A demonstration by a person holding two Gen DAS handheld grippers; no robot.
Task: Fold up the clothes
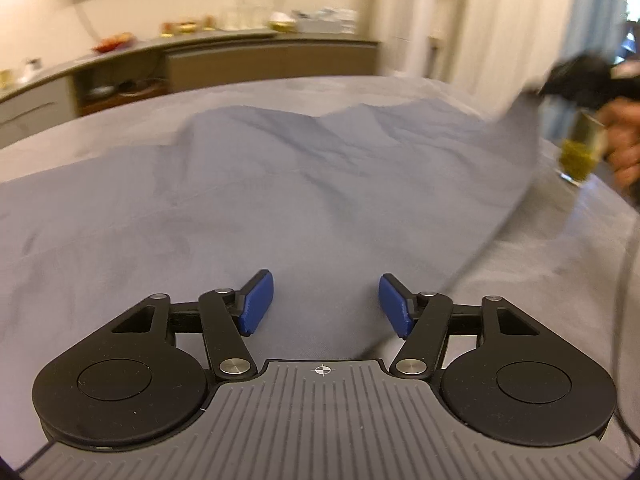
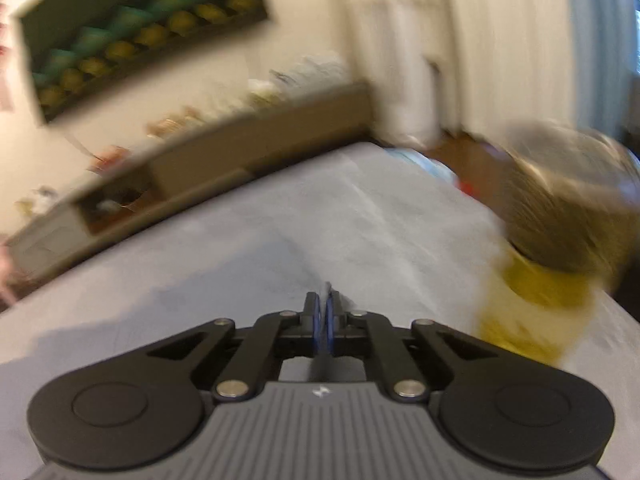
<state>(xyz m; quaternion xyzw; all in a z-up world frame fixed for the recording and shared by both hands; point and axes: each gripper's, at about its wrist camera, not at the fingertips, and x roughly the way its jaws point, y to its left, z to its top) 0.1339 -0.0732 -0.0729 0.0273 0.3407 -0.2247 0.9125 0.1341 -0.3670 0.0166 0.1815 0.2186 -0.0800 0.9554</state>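
A grey-blue garment (image 1: 280, 168) lies spread and wrinkled on a table covered in grey cloth (image 1: 560, 264). My left gripper (image 1: 325, 292) hovers low over its near part, open, its blue pads (image 1: 258, 300) wide apart and pressing on nothing. The garment's right corner is lifted toward my right gripper (image 1: 538, 92), blurred at the upper right and held by a hand (image 1: 628, 152). In the right wrist view my right gripper (image 2: 326, 300) is shut, with a thin fold of the garment (image 2: 329, 289) pinched between its pads. The rest of the garment (image 2: 240, 280) hangs below it.
A glass with yellow-green contents (image 1: 580, 148) stands on the table close beside the right gripper, blurred and large in the right wrist view (image 2: 540, 292). A long sideboard (image 1: 240, 60) with dishes runs behind the table. Curtains (image 1: 500, 20) hang at the right. A thin cable (image 1: 624, 280) crosses the table's right side.
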